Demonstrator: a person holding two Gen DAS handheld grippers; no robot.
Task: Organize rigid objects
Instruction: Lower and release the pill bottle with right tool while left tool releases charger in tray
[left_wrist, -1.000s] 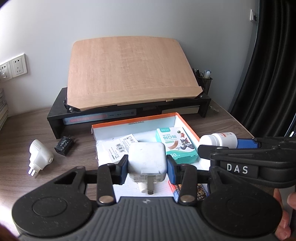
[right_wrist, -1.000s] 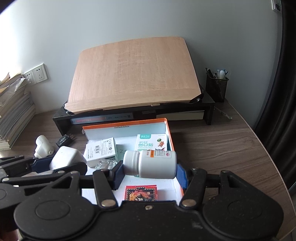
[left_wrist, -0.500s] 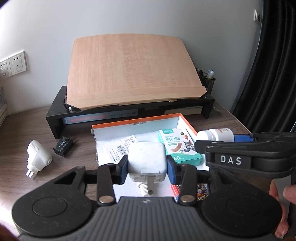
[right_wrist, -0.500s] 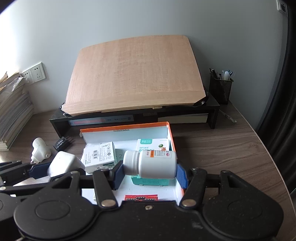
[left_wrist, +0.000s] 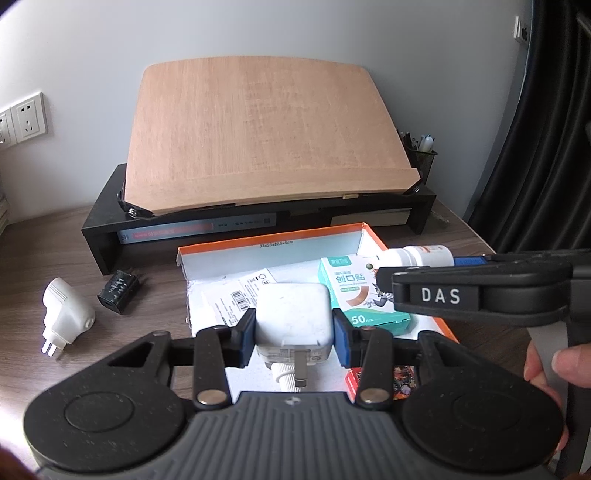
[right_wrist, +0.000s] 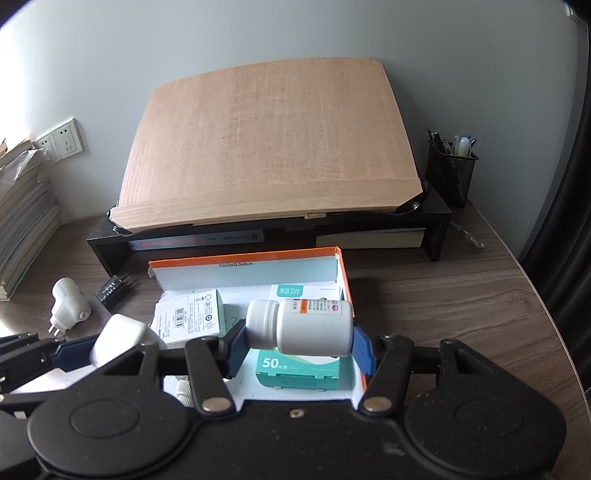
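My left gripper (left_wrist: 293, 334) is shut on a white square charger (left_wrist: 293, 314), held over the near left part of the shallow orange-rimmed box (left_wrist: 266, 242). My right gripper (right_wrist: 297, 341) is shut on a white pill bottle (right_wrist: 303, 326) lying sideways, hovering above a teal plaster box (right_wrist: 299, 371) in the right half of the orange-rimmed box (right_wrist: 243, 260). A white carton with a barcode (right_wrist: 188, 319) lies in the box's left half. In the left wrist view the right gripper (left_wrist: 476, 291) crosses in from the right with the pill bottle (left_wrist: 417, 255) at its tip.
A white plug adapter (left_wrist: 64, 315) and a small black plug (left_wrist: 118, 291) lie on the desk left of the box. Behind stands a black riser (right_wrist: 439, 218) carrying a tilted wooden board (right_wrist: 269, 147). A mesh pen cup (right_wrist: 450, 173) is at the back right, stacked papers (right_wrist: 22, 221) at left.
The right gripper has carried the pill bottle forward and slightly down over the teal plaster box. The left gripper and its charger have barely shifted.
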